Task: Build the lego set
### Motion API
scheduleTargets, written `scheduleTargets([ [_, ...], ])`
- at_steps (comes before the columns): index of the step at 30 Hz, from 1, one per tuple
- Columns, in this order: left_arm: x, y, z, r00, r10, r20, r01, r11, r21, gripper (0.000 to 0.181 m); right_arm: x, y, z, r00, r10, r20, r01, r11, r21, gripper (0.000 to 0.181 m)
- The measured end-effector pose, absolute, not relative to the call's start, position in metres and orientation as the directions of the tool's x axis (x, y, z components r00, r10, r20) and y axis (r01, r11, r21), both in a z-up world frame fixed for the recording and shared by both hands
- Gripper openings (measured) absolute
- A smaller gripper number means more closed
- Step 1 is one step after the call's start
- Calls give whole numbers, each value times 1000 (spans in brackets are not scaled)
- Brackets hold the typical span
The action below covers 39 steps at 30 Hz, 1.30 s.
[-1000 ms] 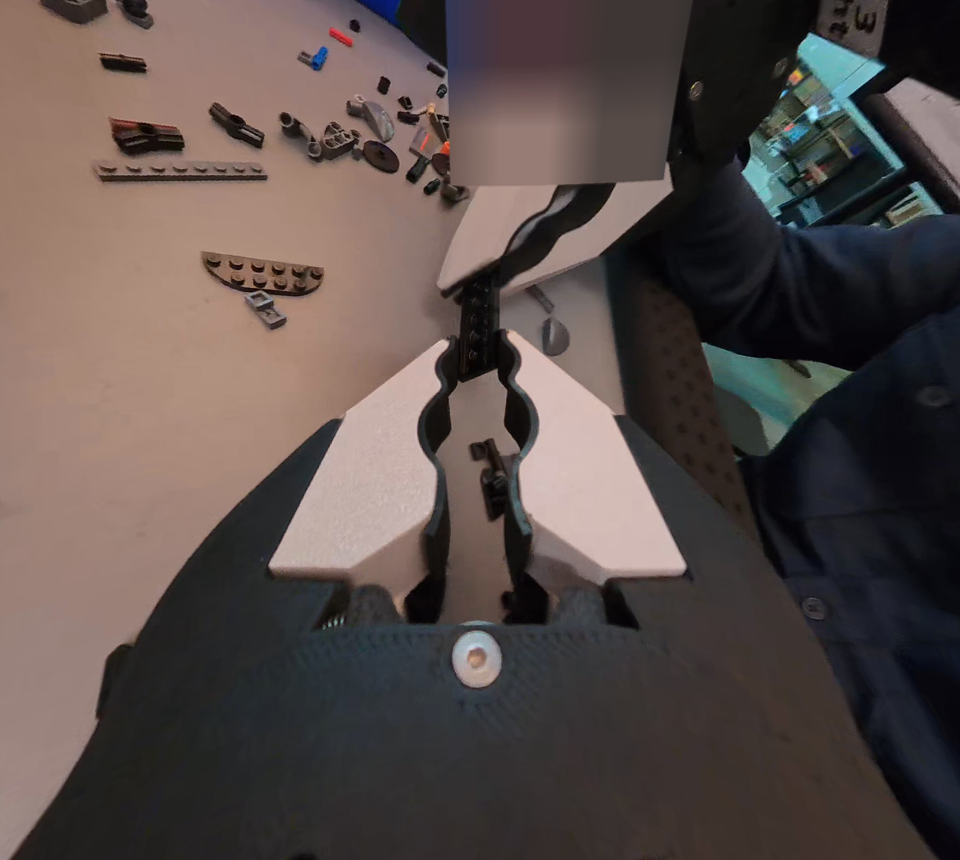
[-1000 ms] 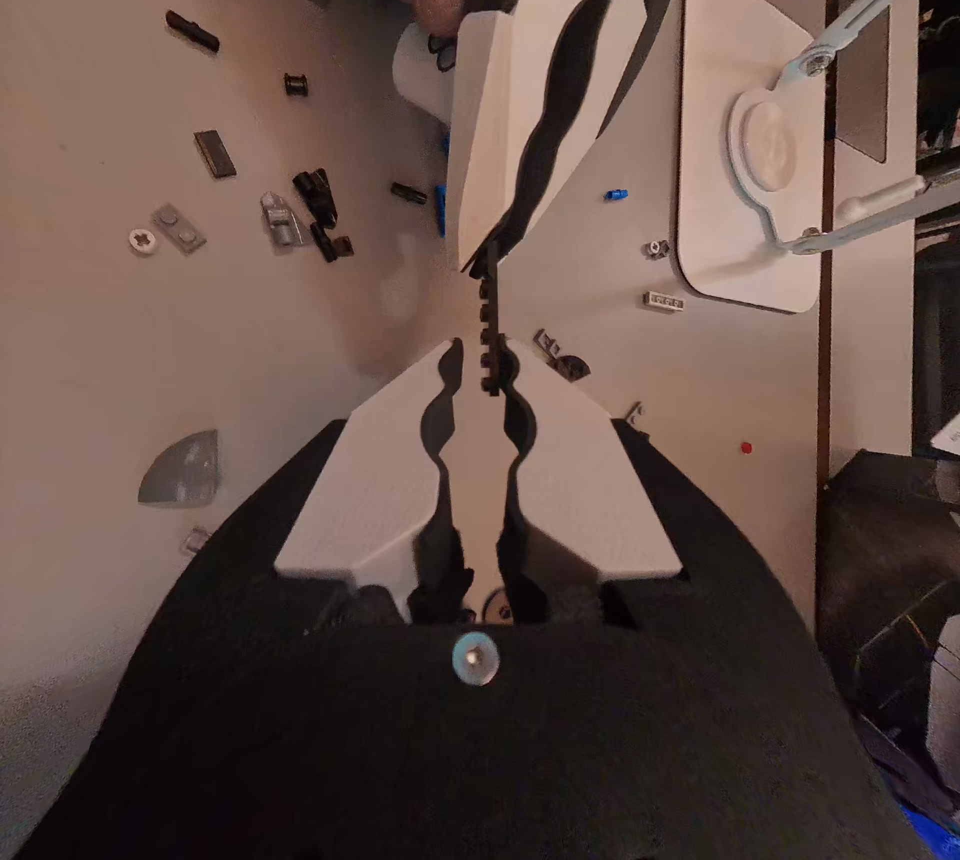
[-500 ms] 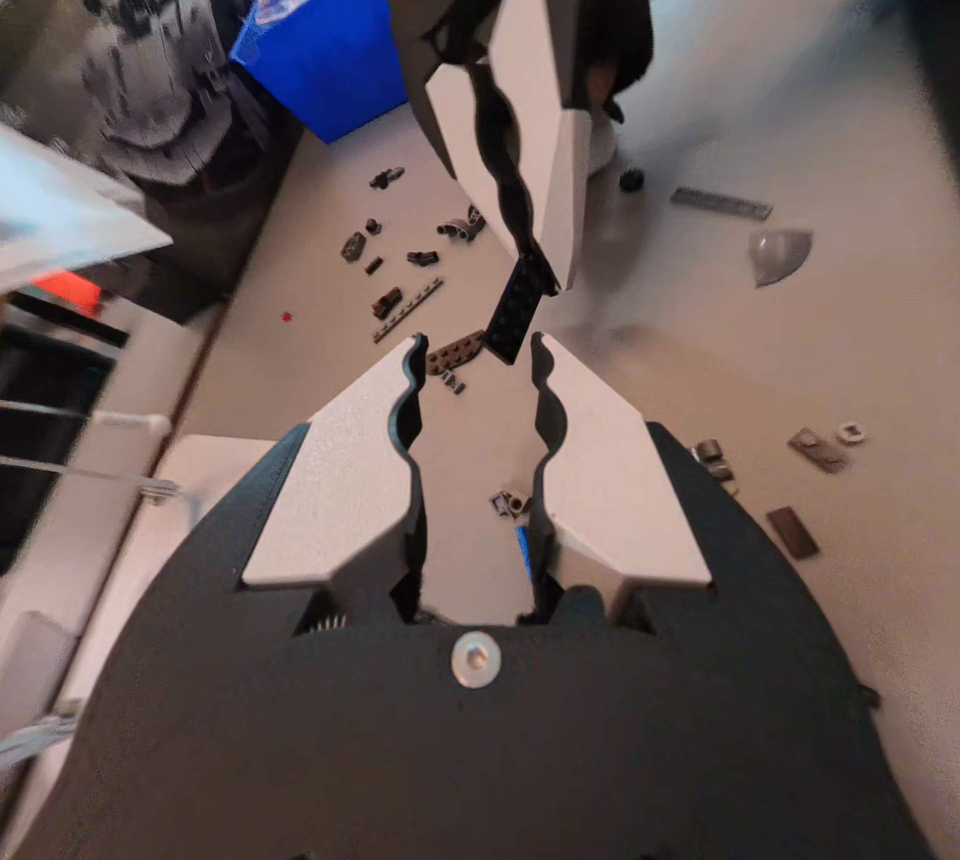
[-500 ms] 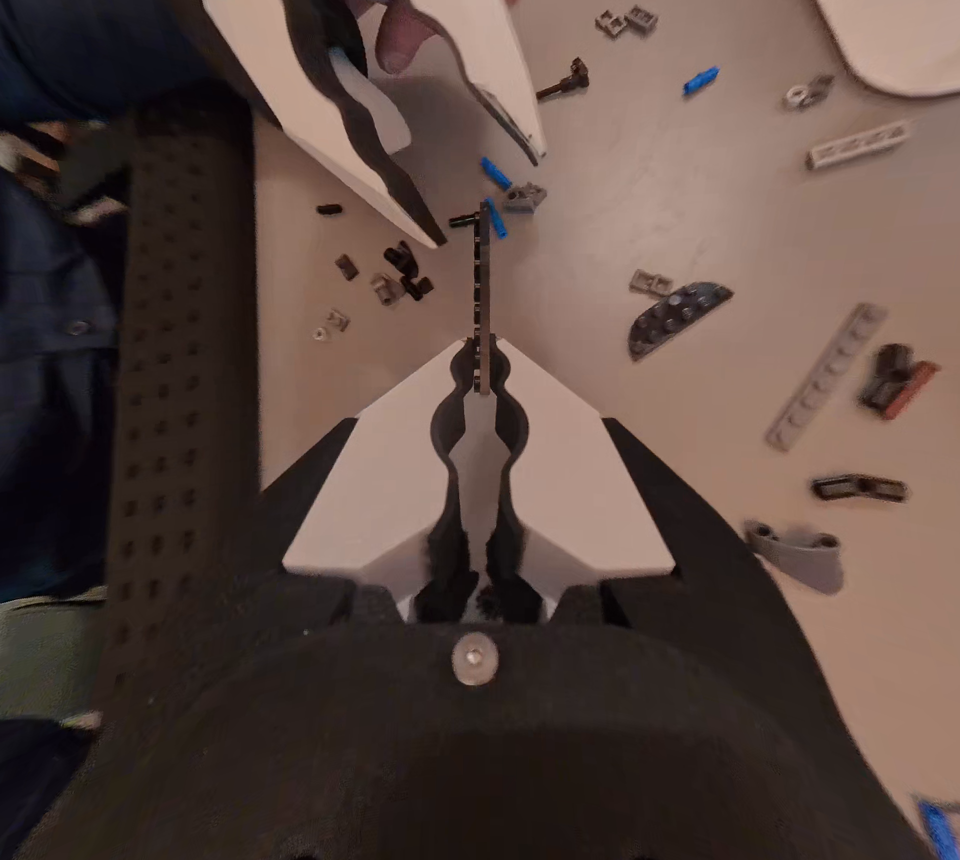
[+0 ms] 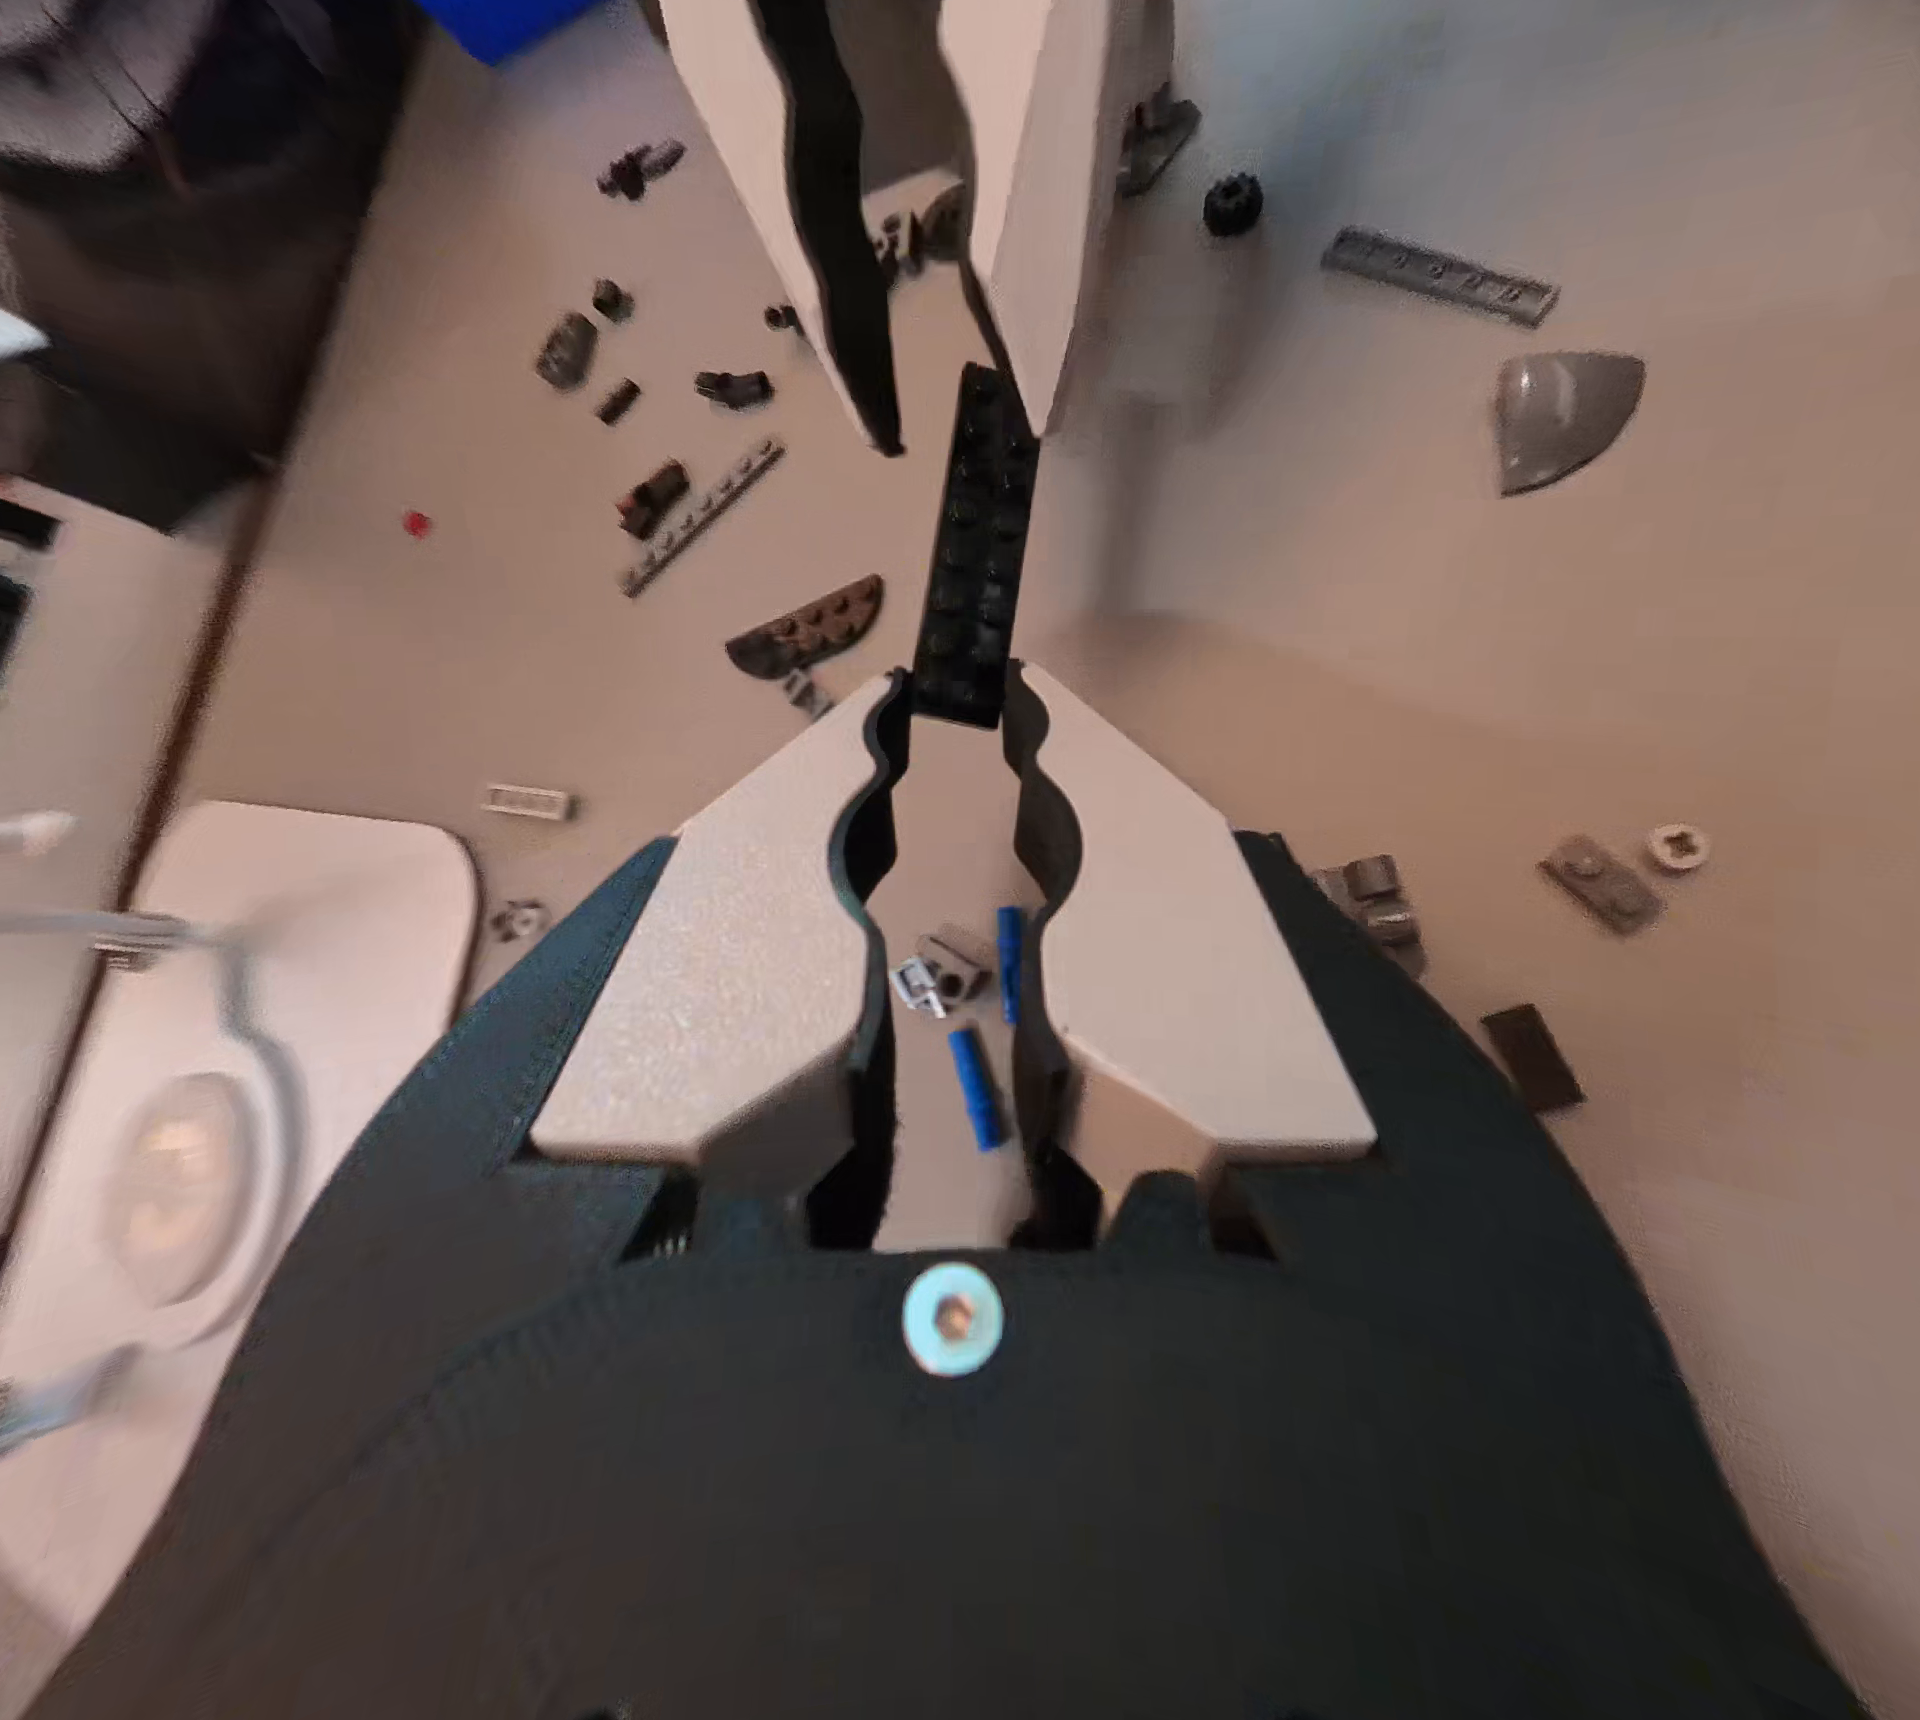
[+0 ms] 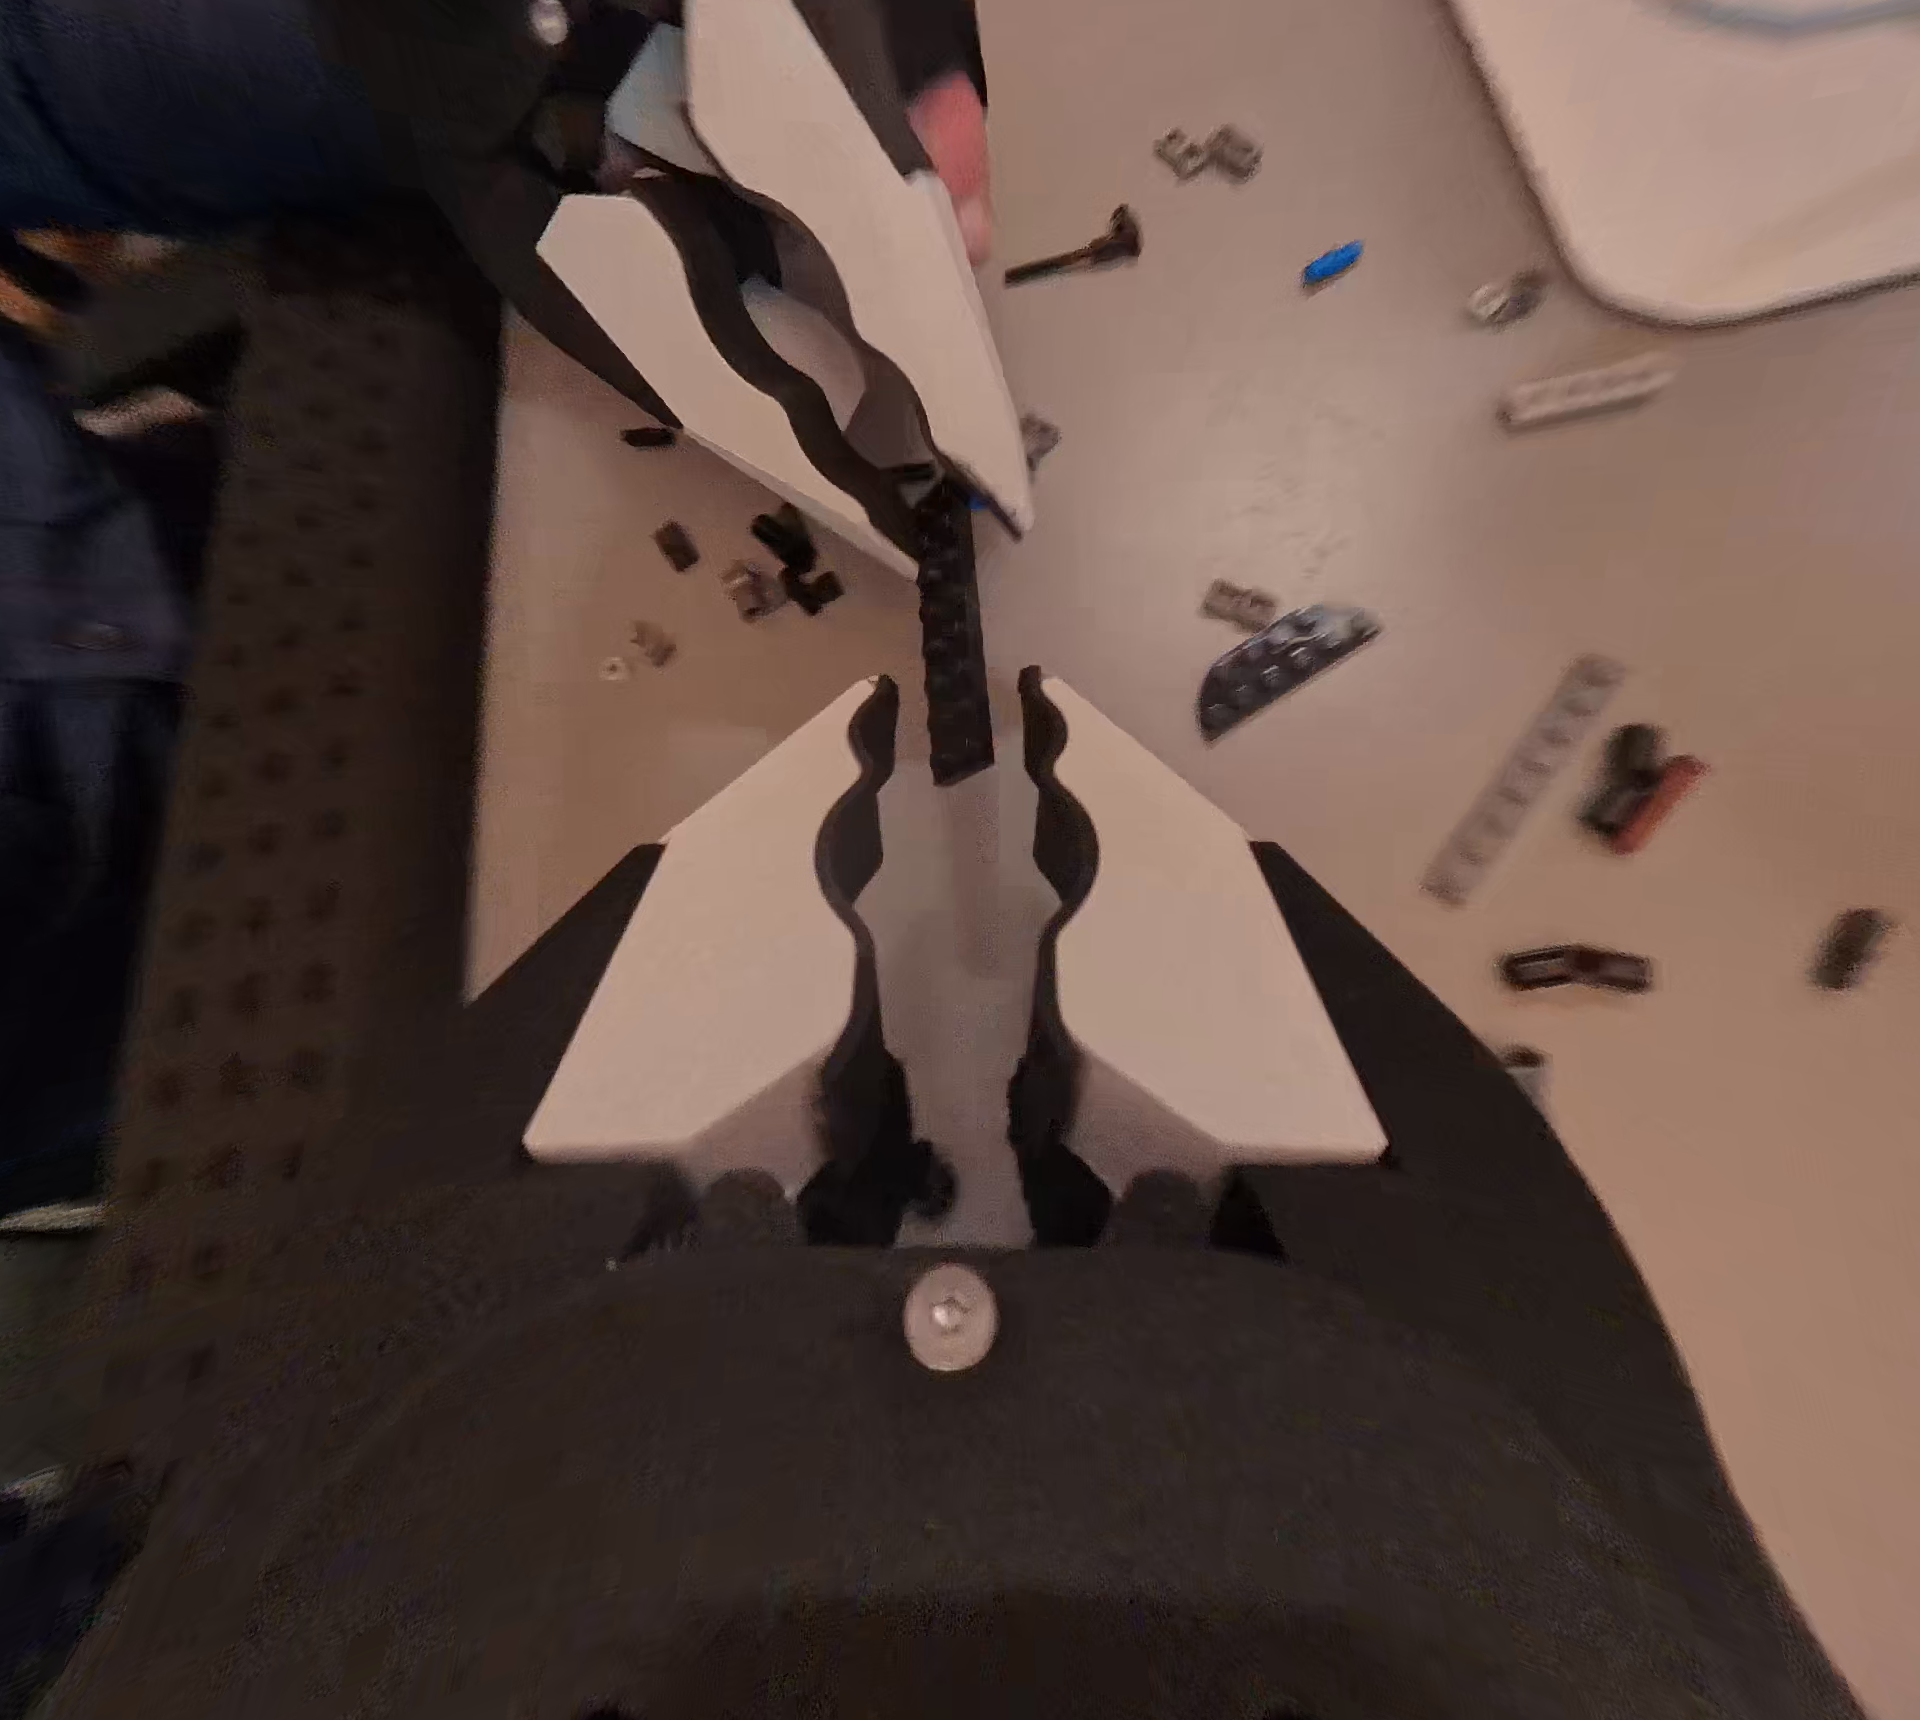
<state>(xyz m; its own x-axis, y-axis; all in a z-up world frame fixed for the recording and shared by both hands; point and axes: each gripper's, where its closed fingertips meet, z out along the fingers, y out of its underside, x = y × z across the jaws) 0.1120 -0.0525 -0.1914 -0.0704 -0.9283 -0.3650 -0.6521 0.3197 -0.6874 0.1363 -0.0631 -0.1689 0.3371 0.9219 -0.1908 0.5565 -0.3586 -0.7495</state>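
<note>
We hold the black two-stud-wide plate (image 5: 977, 548) in the air above the table (image 5: 1403, 683), between the two tools. The left gripper (image 5: 954, 691) is clamped across the plate's width at one end. The plate's long axis runs straight on from that gripper's fingers toward the right gripper (image 6: 956, 681).

The right gripper's jaws stand apart on either side of the plate's other end. In the right wrist view there is a gap on each side, so it grips nothing. In the left wrist view that end of the plate looks to brush one of the right gripper's fingers (image 5: 1029, 299), though blur keeps us from being sure.

Only the left gripper carries the plate, so we judge that it would be the one to move it on. The right gripper is free to draw back along the plate's length.

Below the plate, on the side of its studded face, a dark wedge plate (image 5: 810, 626) lies flat on the table. Two blue pins (image 5: 977, 1088) lie under the held end, among loose pieces scattered all round.
</note>
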Motion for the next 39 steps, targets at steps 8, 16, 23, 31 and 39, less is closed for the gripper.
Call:
scheduleTargets([
  [8, 113, -61, -199, -52, -998, -38, -637, 62, -768, 15, 129, -59, -192, 247, 942, 228, 798, -65, -599, 20],
  [16, 113, -68, -207, -79, -997, 0, -660, 53, -749, 16, 130, -68, -200, 226, 959, 172, 814, -89, -573, 15],
  [23, 105, -71, -226, -127, -991, -38, -731, 119, -672, 13, 137, -77, -221, 231, 970, 74, 852, -166, -497, 15],
  [31, 103, -70, -226, -126, -992, -21, -735, 107, -670, 13, 138, -78, -226, 243, 969, 48, 858, -191, -477, 27],
  [39, 97, -43, -210, -14, -997, -72, -703, 61, -709, 18, 147, -49, -202, 377, 921, 102, 771, -251, -585, 23],
])
